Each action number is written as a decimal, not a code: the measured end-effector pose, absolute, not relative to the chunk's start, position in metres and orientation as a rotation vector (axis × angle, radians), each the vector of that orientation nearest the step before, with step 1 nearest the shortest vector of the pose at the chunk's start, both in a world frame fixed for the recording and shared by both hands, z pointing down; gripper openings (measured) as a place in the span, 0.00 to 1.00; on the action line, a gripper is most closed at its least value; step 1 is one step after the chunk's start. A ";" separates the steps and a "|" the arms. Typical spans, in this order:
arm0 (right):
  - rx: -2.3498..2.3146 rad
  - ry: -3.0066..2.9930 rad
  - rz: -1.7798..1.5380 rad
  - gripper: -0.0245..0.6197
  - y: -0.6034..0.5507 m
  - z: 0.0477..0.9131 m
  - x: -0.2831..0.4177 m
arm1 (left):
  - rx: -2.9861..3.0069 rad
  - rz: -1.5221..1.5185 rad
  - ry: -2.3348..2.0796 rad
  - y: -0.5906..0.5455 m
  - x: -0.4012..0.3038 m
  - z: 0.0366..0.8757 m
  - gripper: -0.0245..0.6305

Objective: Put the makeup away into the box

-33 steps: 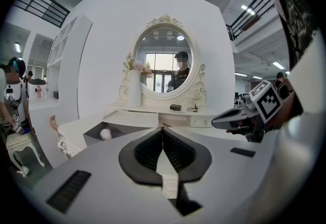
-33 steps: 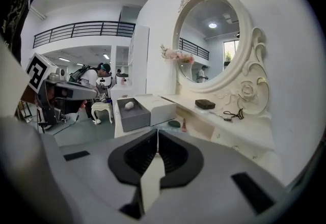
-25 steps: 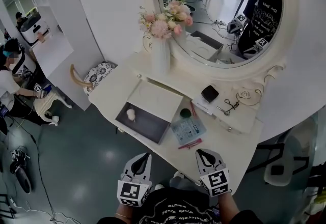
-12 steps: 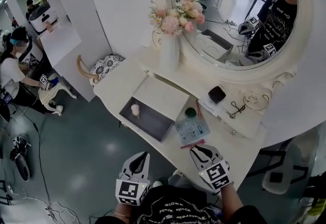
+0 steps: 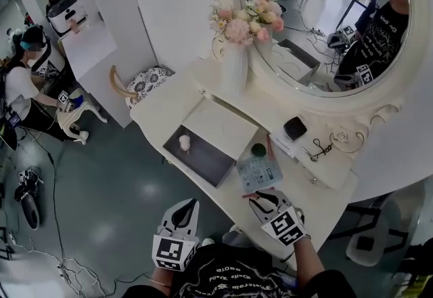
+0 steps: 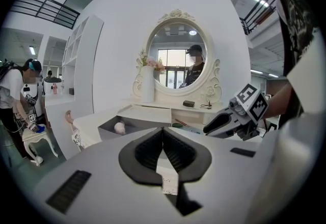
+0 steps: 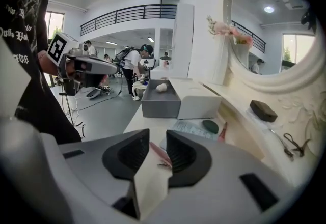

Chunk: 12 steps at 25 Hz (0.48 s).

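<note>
Dressing table [image 5: 159, 110]: smooth white painted finish. Box [image 5: 206, 162]: matt grey inside. Floor [image 5: 101, 202]: glossy, reflecting lights.

A sponge [image 5: 185, 143] is held in the box [image 5: 203, 166], set on the table [image 5: 159, 110] before the vase [image 5: 235, 73]. A card [image 5: 260, 175] is laid just right of it, a round pad [image 5: 258, 150] on its far end. Behind, a compact [image 5: 295, 128] is placed left of a curler [image 5: 319, 150].

vase of flowers [image 5: 235, 66]: upright before round mirror [image 5: 318, 19] | patterned chair [image 5: 145, 80]: floor, left
</note>
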State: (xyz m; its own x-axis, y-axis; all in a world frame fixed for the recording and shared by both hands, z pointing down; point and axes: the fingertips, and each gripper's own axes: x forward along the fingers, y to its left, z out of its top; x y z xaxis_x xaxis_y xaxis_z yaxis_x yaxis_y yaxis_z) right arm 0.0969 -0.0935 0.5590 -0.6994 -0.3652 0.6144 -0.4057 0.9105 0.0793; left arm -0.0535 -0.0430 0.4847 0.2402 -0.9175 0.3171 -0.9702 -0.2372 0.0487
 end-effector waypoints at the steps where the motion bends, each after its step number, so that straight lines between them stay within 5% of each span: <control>1: 0.533 -2.411 0.081 0.21 -0.093 0.561 0.095 | 2.276 0.329 -1.772 -0.043 -0.053 0.485 0.06; 12: 0.444 -2.375 0.040 0.21 -0.101 0.579 0.087 | 2.221 0.356 -1.786 -0.044 -0.059 0.491 0.06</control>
